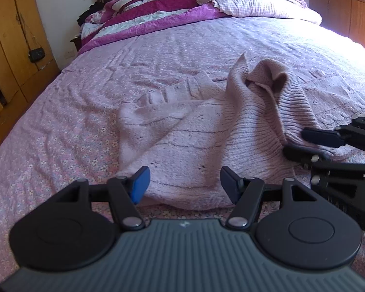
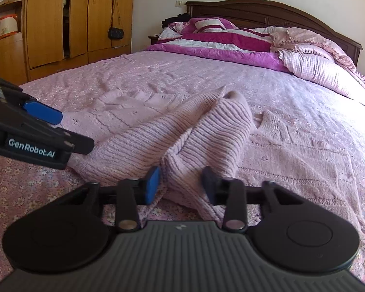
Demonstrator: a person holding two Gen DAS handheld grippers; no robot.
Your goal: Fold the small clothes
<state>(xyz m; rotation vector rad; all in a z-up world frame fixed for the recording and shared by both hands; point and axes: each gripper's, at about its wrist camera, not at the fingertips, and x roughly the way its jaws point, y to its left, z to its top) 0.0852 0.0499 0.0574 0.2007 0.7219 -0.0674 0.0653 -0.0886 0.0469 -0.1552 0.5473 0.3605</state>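
knitwear first: a pale pink ribbed sweater (image 2: 206,131) lies rumpled on the bed (image 2: 292,90), near my edge of the mattress, with part of it bunched up into a raised fold in the middle and a flatter knitted panel spreading out toward the far side. from my right wrist view a ridge of the ribbed knit runs straight toward me and in between the two pads. my right claw (image 2: 181,182) has narrowed onto that ridge; the blue pad touches the fabric on one side and the dark pad presses into it on the other, so i read it as pinching the sweater's near edge. my left claw (image 1: 185,182) sits with its pads spread apart, the sweater's near hem lying on the bed just beyond and between them, neither pad pressing on it. in the left view the right claw shows at the right edge, low over the knit; in the right view the left one comes in from the left, just beside the sweater's edge.

the bed is covered by a pink floral sheet, wrinkled around the garment. at the head end lie a magenta and white striped quilt (image 2: 219,41) and a pink checked pillow (image 2: 321,70), against a dark wooden headboard (image 2: 267,12). beyond the bed stands a wooden wardrobe (image 2: 48,19) with a small black bag (image 2: 115,32) hanging on its door.
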